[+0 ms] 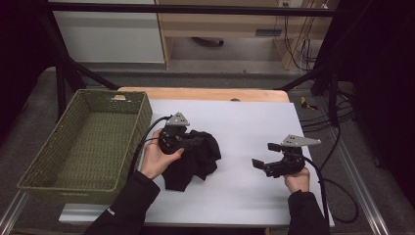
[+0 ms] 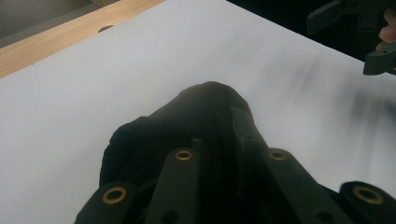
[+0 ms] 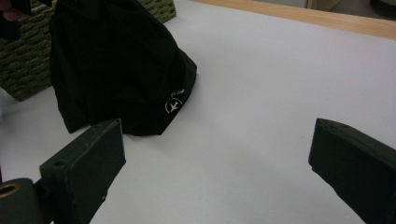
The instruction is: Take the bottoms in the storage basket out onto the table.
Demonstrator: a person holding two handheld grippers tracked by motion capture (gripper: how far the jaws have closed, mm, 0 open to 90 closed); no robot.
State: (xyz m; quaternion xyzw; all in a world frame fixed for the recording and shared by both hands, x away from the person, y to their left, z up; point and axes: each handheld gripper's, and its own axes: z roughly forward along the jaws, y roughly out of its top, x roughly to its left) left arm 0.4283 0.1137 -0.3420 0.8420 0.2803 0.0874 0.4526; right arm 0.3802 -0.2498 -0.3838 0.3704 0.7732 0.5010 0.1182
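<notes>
White sheeting (image 1: 244,127) covered the table, wood edge at the far side. At far left stood a green woven basket (image 1: 88,142), just beside the black garment (image 1: 195,159). Left gripper (image 1: 188,142) was clamped on the garment's upper fold, cloth bunched between its jaws and draping down to the sheet. Basket lay directly left of this gripper, so the left hand was nearer. Right gripper (image 1: 262,156) hovered well apart to the right, jaws spread, empty.

A: The left gripper (image 1: 188,142) buries its tips in the black garment (image 1: 195,159); how much cloth they pinch stays hidden.

B: The garment's white logo (image 3: 174,104) is unreadably small.
</notes>
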